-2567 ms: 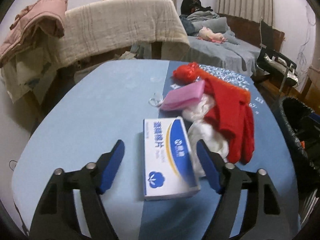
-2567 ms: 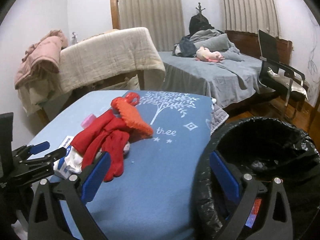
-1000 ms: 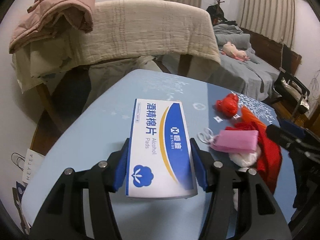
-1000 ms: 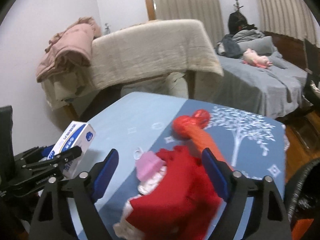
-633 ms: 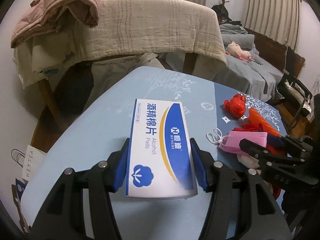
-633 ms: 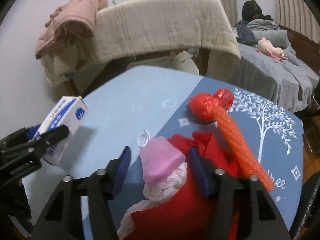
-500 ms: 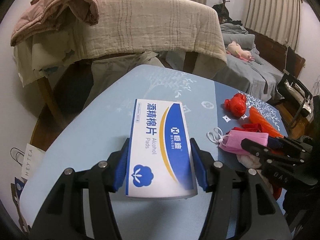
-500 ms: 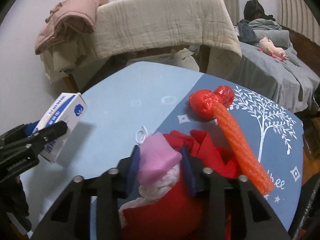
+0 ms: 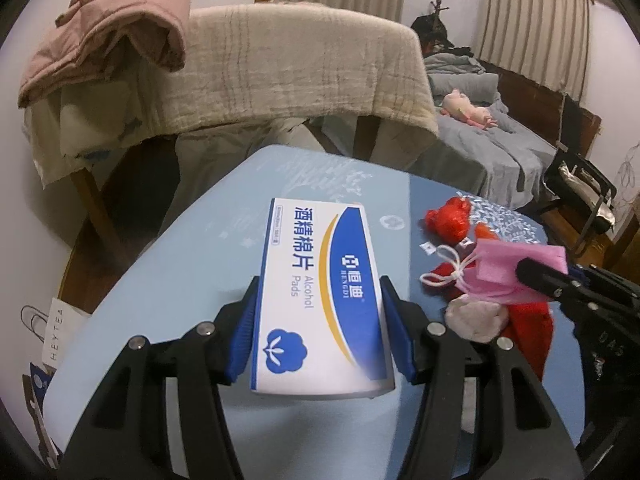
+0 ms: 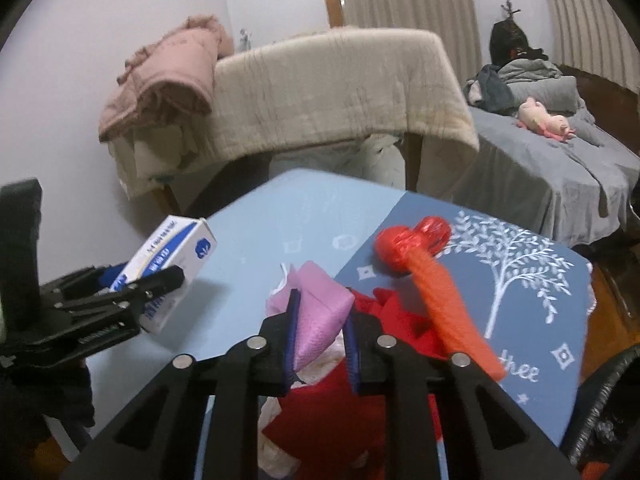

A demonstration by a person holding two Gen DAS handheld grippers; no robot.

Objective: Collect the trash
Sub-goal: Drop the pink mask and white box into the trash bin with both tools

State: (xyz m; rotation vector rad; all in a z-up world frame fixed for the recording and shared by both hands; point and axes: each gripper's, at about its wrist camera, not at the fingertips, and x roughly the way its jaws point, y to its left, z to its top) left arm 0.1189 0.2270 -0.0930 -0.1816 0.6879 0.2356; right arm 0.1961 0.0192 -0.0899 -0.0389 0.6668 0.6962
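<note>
My left gripper (image 9: 320, 283) is shut on a white and blue box of alcohol pads (image 9: 316, 248), held still above the blue table (image 9: 180, 280). The box (image 10: 176, 244) also shows in the right wrist view. My right gripper (image 10: 322, 312) has its jaws closing, and its pads pinch a pink face mask (image 10: 316, 284). In the left wrist view the mask (image 9: 516, 264) hangs off the pile with its white ear loops dangling. Under it lie a red cloth (image 10: 352, 420), crumpled white tissue (image 9: 476, 316) and an orange mesh tube (image 10: 440, 292) with a red knotted end (image 10: 404, 244).
A black-lined bin (image 10: 600, 400) stands off the table's near right corner. Behind the table is a chair draped with a beige blanket (image 9: 300, 80) and a pink jacket (image 9: 108, 40). A grey bed (image 10: 560, 168) is at the back right.
My right gripper came down over the pile, drew its jaws together on the pink mask and raised it a little. The left gripper kept the box where it was.
</note>
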